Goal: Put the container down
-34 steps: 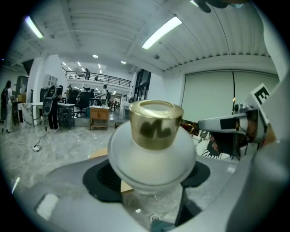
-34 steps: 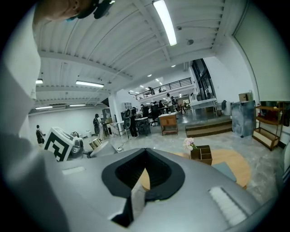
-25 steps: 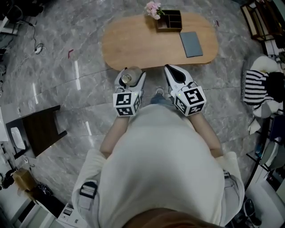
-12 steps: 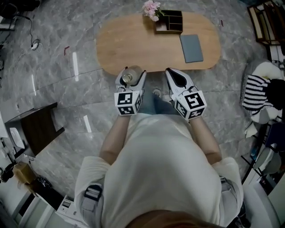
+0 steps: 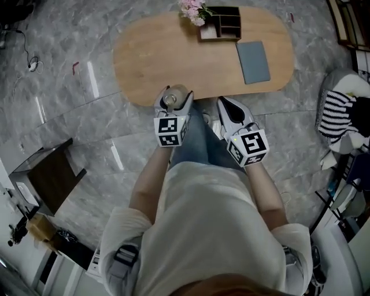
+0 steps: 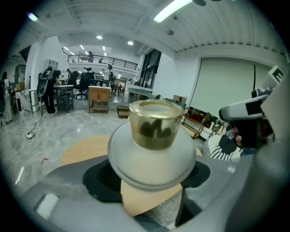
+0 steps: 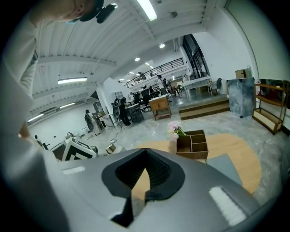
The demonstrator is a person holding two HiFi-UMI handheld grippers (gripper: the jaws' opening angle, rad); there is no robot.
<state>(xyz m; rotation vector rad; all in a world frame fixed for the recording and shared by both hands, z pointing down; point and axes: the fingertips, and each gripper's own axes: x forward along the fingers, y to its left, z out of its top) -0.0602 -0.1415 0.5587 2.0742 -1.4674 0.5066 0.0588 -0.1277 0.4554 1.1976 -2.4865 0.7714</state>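
Observation:
The container (image 5: 172, 99) is a white rounded pot with a clear, yellowish glass top; my left gripper (image 5: 173, 96) is shut on its white body and holds it upright. In the left gripper view the container (image 6: 154, 149) fills the space between the two grey jaws. It hangs at the near edge of the oval wooden table (image 5: 150, 58). My right gripper (image 5: 227, 105) is beside it on the right, over the floor, shut with nothing in it; in the right gripper view the right gripper (image 7: 146, 154) shows its tips meeting.
On the table's far side stand a wooden compartment box (image 5: 220, 25) and pink flowers (image 5: 191, 10), with a grey flat pad (image 5: 253, 60) to their right. A dark low stool (image 5: 49, 173) stands on the marble floor at the left, striped cloth (image 5: 338, 113) at the right.
The person has stepped toward the table. Both grippers have come forward, and the container has gone from over the floor to the table's near edge. The jaws have not changed.

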